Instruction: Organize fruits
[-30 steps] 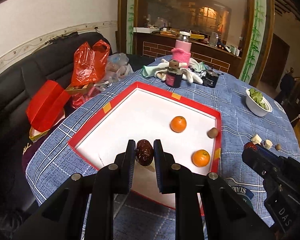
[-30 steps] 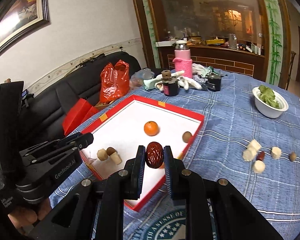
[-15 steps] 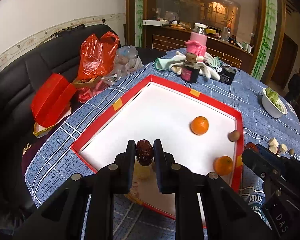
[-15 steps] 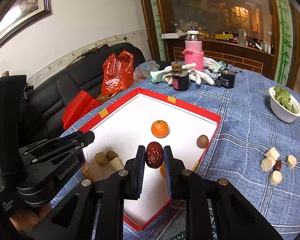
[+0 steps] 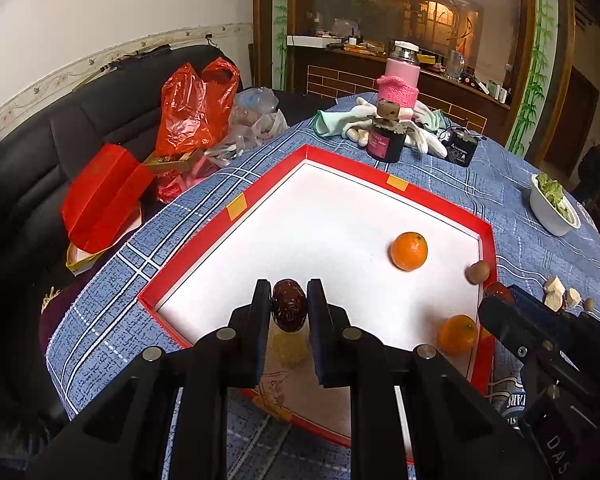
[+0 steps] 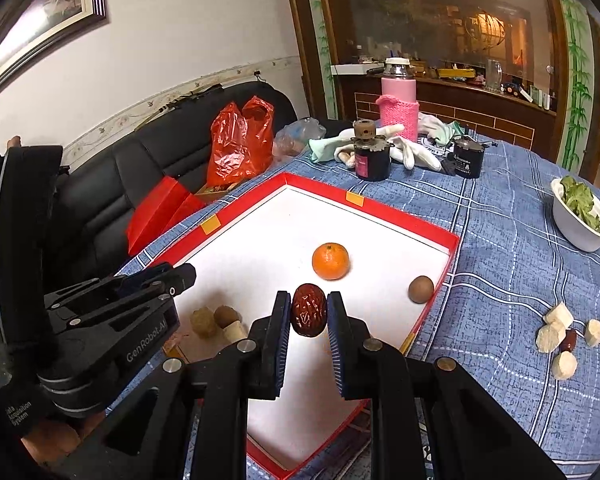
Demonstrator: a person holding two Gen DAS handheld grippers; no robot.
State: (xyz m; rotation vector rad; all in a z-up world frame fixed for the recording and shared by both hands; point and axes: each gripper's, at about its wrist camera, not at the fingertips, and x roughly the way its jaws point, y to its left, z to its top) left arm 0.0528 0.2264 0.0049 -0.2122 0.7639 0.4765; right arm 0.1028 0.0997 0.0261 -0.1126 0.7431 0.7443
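My left gripper (image 5: pixel 288 296) is shut on a dark red date (image 5: pixel 288 310), held over the near left corner of the red-rimmed white tray (image 5: pixel 228 236). My right gripper (image 6: pixel 308 308) is shut on another wrinkled red date (image 6: pixel 309 315) above the tray's near part (image 6: pixel 436 308). In the tray lie an orange (image 5: pixel 409 251), a second orange (image 5: pixel 458 335), a small brown fruit (image 5: pixel 477 271) by the right rim, and a few small pieces (image 6: pixel 216 321) near the left corner. The left gripper shows at the left (image 6: pixel 180 276) in the right wrist view.
On the blue checked tablecloth (image 6: pixel 520 264) to the right lie several white chunks (image 6: pixel 556 330) and a white bowl of greens (image 6: pixel 584 220). Behind the tray stand a dark jar (image 6: pixel 372 158), a pink bottle (image 6: pixel 399 100) and white gloves. Red bags (image 5: pixel 196 112) sit on the black sofa.
Both grippers have moved forward and lower over the tray, each still holding its date. The tray looms larger and the near orange has slid toward the right gripper's side.
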